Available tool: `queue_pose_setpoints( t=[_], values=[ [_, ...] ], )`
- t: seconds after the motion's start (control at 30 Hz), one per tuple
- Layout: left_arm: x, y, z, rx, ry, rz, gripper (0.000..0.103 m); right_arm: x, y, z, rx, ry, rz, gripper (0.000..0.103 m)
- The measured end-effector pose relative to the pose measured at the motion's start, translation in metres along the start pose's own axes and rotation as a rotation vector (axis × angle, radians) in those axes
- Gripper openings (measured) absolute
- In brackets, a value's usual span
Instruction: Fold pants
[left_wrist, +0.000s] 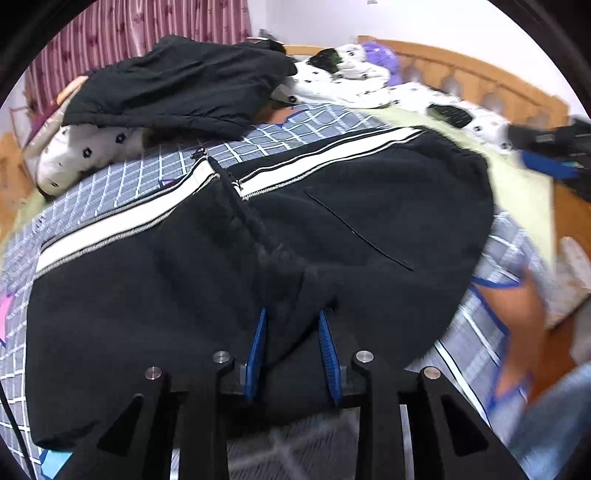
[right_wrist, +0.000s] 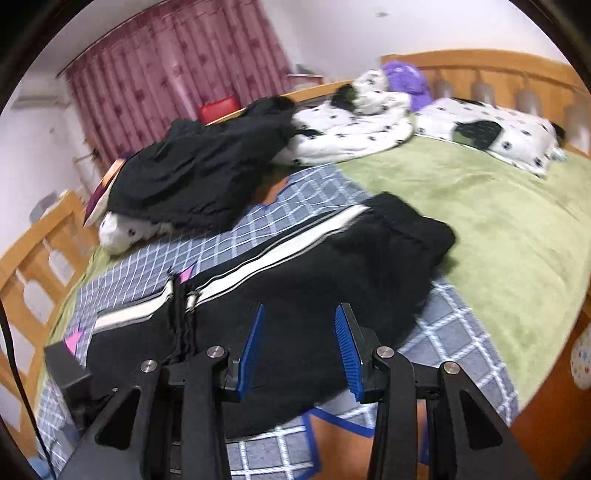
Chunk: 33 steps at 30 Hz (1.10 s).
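Black pants with white side stripes lie folded across a grey checked cloth on the bed. They also show in the right wrist view. My left gripper has its blue pads a small gap apart with a bunched fold of the black fabric between them. My right gripper hovers low over the near edge of the pants, its blue fingers wide apart with nothing between them. The left gripper's black body shows at the lower left of the right wrist view.
A pile of black clothes lies at the far side on a white spotted pillow. More white spotted bedding and a purple toy lie by the wooden headboard. Green blanket covers the right side. Pink curtains hang behind.
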<state>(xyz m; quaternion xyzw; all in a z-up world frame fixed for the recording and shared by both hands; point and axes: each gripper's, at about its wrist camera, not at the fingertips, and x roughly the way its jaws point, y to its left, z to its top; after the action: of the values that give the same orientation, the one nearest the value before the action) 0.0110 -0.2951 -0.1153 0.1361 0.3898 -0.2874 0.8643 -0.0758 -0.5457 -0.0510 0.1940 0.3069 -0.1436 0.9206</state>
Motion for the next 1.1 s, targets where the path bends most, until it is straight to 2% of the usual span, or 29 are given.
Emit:
queue_pose_setpoints(
  t=[0.1, 0.17, 0.2, 0.27, 0.33, 0.37, 0.43, 0.53, 0.67, 0.73, 0.87, 0.97, 1.0, 1.03, 1.1],
  values=[
    [-0.034, 0.026, -0.016, -0.045, -0.045, -0.051, 0.027, 0.016, 0.024, -0.007, -0.038, 0.033, 0.051, 0.045],
    [-0.055, 0.056, -0.028, -0.09, -0.07, -0.06, 0.035, 0.035, 0.041, -0.015, -0.037, 0.1, 0.123, 0.045],
    [-0.063, 0.071, -0.034, -0.111, -0.072, -0.047, 0.041, 0.044, 0.051, -0.02, -0.035, 0.124, 0.17, 0.045],
    [-0.08, 0.101, -0.047, -0.157, -0.082, 0.021, 0.043, 0.058, 0.067, -0.029, -0.032, 0.149, 0.229, 0.045],
    [-0.092, 0.13, -0.061, -0.191, -0.083, 0.129, 0.045, 0.073, 0.085, -0.037, -0.035, 0.196, 0.271, 0.044],
    [-0.096, 0.145, -0.071, -0.202, -0.061, 0.194, 0.047, 0.08, 0.096, -0.041, -0.048, 0.226, 0.283, 0.044],
    [-0.096, 0.164, -0.089, -0.195, -0.004, 0.234, 0.049, 0.089, 0.114, -0.049, -0.088, 0.255, 0.293, 0.044],
    [-0.092, 0.178, -0.105, -0.223, 0.024, 0.228, 0.049, 0.101, 0.128, -0.057, -0.112, 0.287, 0.285, 0.044],
    [-0.088, 0.188, -0.115, -0.312, 0.001, 0.157, 0.049, 0.119, 0.13, -0.063, -0.065, 0.341, 0.289, 0.044],
    [-0.084, 0.194, -0.117, -0.337, 0.001, 0.147, 0.049, 0.124, 0.129, -0.065, -0.048, 0.35, 0.293, 0.044],
    [-0.068, 0.193, -0.113, -0.318, 0.03, 0.163, 0.049, 0.13, 0.124, -0.065, -0.018, 0.367, 0.31, 0.041],
    [-0.068, 0.185, -0.105, -0.294, 0.007, 0.164, 0.049, 0.133, 0.121, -0.065, -0.008, 0.367, 0.315, 0.035],
    [-0.069, 0.182, -0.103, -0.285, -0.008, 0.18, 0.045, 0.133, 0.12, -0.066, -0.008, 0.366, 0.315, 0.031],
    [-0.071, 0.179, -0.102, -0.278, -0.034, 0.206, 0.032, 0.133, 0.12, -0.066, -0.01, 0.366, 0.313, 0.029],
    [-0.075, 0.179, -0.101, -0.283, -0.068, 0.244, 0.021, 0.13, 0.118, -0.065, -0.009, 0.359, 0.325, 0.022]
  ],
)
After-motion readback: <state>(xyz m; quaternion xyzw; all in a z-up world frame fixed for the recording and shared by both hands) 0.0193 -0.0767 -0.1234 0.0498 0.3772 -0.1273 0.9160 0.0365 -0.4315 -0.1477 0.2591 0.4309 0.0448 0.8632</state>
